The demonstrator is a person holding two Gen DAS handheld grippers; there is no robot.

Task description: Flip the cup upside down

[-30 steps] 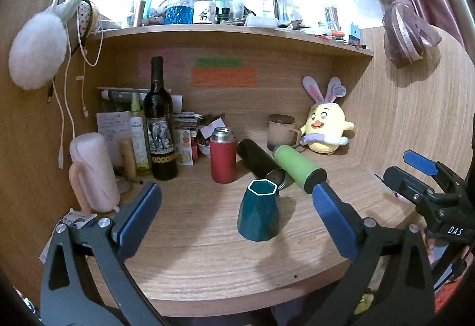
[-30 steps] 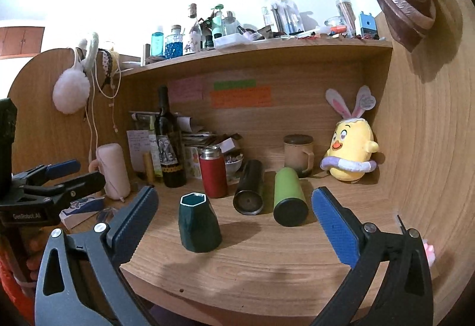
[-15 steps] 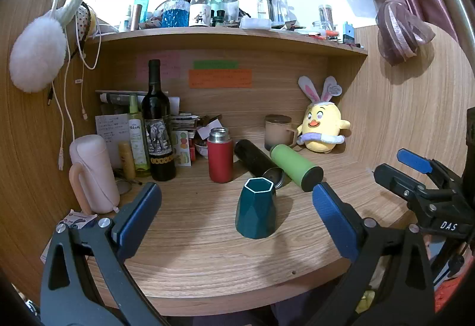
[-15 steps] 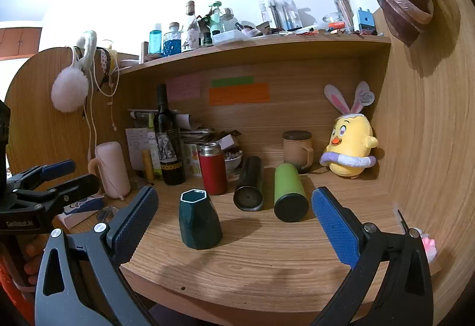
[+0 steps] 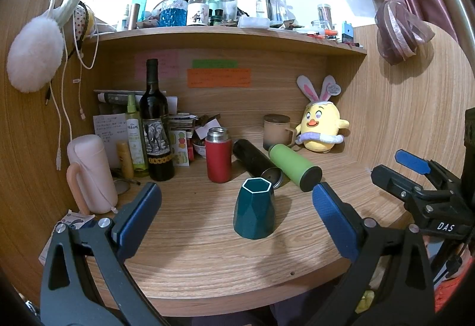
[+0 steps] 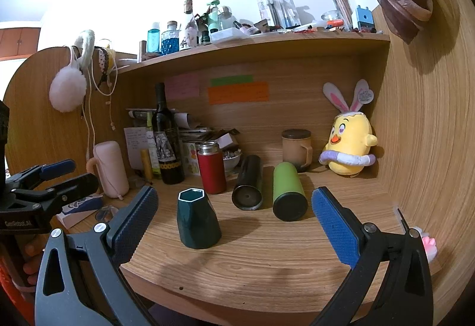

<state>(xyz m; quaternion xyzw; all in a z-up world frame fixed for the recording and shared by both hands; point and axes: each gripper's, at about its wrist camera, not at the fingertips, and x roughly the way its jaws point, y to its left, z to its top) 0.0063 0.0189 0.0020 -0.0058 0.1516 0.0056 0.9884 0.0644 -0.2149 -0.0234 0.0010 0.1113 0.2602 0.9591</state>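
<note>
The left gripper is held wide apart, nothing between its pads, hovering near the front edge of the wooden desk. Left of its left jaw, a pink mug is parked close to the desk's side wall, with a wine bottle set further back. The dark green faceted cup is seen right between the jaws, a bit ahead of the tips, standing with its white-rimmed mouth up and bare wood all around its base on the near side. Just behind it a red thermos is standing, and a black flask and green flask are lying on their sides, crowding the far side.

The right gripper is also spread wide and empty. From its camera the cup is found nearer the left jaw, while the green flask is lined up ahead between the jaws. Open desk is left toward the right jaw, up to the side wall. A yellow plush chick is tucked in the back right corner.
</note>
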